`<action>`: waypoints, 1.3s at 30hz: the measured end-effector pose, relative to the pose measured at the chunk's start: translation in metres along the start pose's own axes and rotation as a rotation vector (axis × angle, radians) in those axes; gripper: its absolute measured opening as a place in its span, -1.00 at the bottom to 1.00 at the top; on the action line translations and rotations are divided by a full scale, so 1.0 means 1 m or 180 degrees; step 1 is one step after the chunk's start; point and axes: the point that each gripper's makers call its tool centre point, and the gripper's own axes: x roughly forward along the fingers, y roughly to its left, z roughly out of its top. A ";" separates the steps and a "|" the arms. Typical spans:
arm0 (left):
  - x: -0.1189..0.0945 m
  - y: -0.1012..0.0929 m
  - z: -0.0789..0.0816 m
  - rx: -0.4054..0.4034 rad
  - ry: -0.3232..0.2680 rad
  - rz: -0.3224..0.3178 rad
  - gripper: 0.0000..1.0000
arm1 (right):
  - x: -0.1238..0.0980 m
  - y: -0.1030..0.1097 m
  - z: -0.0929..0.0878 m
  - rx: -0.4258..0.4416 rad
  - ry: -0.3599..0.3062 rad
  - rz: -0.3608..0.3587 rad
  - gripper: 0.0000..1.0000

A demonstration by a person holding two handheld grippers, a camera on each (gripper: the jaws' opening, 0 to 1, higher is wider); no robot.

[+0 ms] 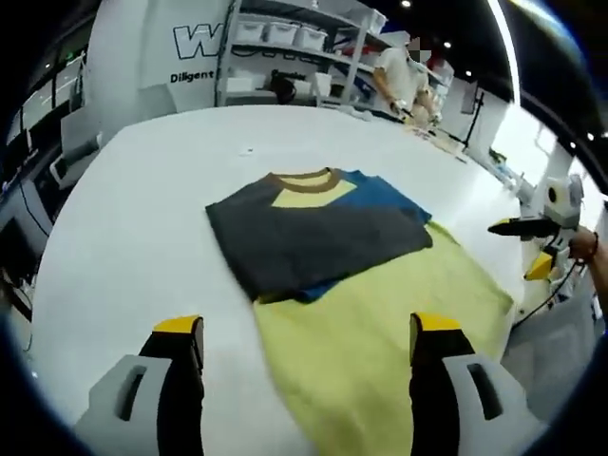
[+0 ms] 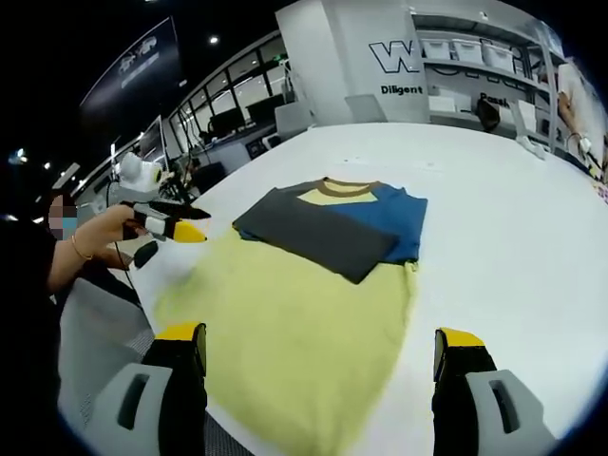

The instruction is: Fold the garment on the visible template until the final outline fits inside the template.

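- Table [image 1: 142, 218]: large, white, with a wide bare surface on all sides of the garment.
- Shirt [image 1: 380, 332]: lies flat near the table's middle, reaching toward the near edge. Lower body is yellow and spread out; in the right gripper view [image 2: 285, 323] its hem comes close to the near edge.
- Sleeves: a dark grey sleeve [image 1: 313, 237] is folded across the chest, over a blue sleeve [image 1: 385, 195] that is also folded inward. A blue edge shows under the grey panel. In the right gripper view the grey [image 2: 313, 233] lies over the blue [image 2: 389, 214].
- Collar [image 1: 306, 180]: brown band at the far end of the shirt, yellow just below it.
- Template: I cannot make out any outline on the table.
- Left gripper [image 1: 309, 328]: jaws spread wide, yellow tips, nothing between them; raised above the near part of the shirt. In the right gripper view it [image 2: 190, 231] hangs over the table's edge beside the yellow fabric, held in a hand [image 2: 114, 223].
- Right gripper [image 2: 318, 337]: jaws wide apart, empty, above the yellow hem. In the left gripper view it [image 1: 518, 228] sits off the shirt's side; jaw state there not readable.
- Shelving [image 1: 304, 47]: beyond the table's far edge, bins on top; a person [image 1: 404, 76] stands by it.
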 end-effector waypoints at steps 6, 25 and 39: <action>-0.010 -0.005 -0.014 0.0076 0.0093 -0.0018 0.86 | -0.001 0.002 -0.001 -0.0079 -0.0005 -0.0044 0.98; -0.036 -0.026 -0.054 0.0137 0.0283 -0.0050 0.95 | -0.001 0.014 -0.021 -0.0148 0.0151 -0.0026 0.99; -0.049 -0.039 -0.086 0.0145 0.0456 -0.0076 0.88 | -0.004 0.024 -0.042 -0.0156 0.0324 -0.0032 0.98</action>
